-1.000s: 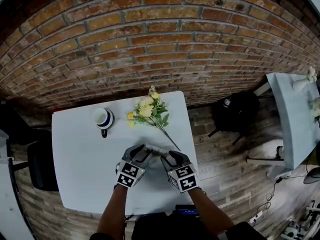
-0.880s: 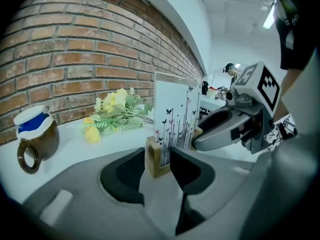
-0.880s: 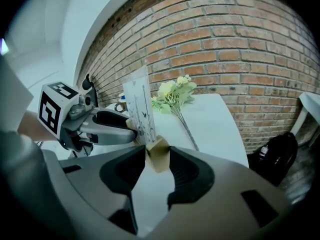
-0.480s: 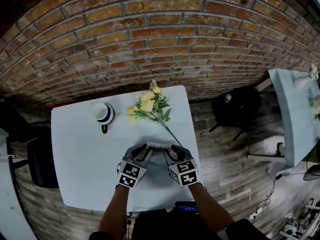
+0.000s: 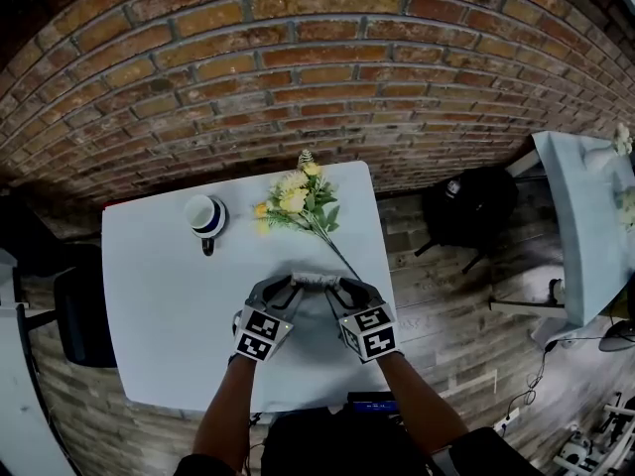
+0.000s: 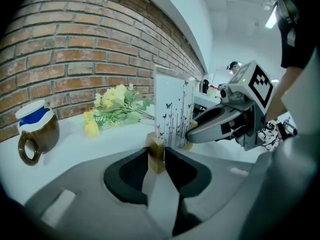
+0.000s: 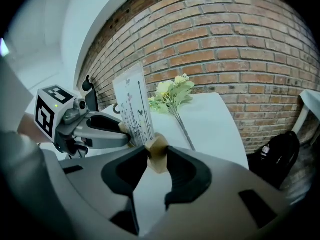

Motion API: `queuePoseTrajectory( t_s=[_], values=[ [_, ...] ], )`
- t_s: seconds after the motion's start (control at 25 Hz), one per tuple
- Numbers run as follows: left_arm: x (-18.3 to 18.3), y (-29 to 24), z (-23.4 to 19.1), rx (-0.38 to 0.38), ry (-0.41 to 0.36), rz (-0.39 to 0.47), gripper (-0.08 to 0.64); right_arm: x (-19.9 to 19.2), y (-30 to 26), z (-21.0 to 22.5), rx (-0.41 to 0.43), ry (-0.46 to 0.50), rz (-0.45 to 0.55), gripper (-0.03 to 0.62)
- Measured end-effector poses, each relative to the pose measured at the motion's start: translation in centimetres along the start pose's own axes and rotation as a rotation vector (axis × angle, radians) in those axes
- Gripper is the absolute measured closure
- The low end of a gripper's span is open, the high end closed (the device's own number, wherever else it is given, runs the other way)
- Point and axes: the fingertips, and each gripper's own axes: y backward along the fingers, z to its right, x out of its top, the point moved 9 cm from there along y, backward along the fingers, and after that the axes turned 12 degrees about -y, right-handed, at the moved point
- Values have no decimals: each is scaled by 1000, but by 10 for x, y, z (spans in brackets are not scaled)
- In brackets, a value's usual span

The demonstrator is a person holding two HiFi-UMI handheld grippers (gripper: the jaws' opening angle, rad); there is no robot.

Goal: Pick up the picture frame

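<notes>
Grasp stage. The picture frame (image 6: 172, 111) stands upright on the counter (image 5: 169, 305), directly between my two hands. My left fingers (image 6: 129, 170) have just been closing and now pinch its wooden foot (image 6: 156, 153). My right fingers (image 7: 186, 173) have likewise been closing onto the opposite foot (image 7: 158, 153) (both pairs of pads appear to touch wood). Done: both grips. Left to do: the lift, since the frame seems to rest on the counter.

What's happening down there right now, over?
Left gripper, right gripper: jaws just closing on picture frame, one wooden foot each. Frame upright between them. Flowers, mug clear.
</notes>
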Motion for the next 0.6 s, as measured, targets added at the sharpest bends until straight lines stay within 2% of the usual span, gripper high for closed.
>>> queuePoseTrajectory(
  t_s=[0.6],
  values=[
    [1, 2, 6, 27, 23, -23, 465, 0, 1, 3, 2, 27, -15, 471]
  ],
)
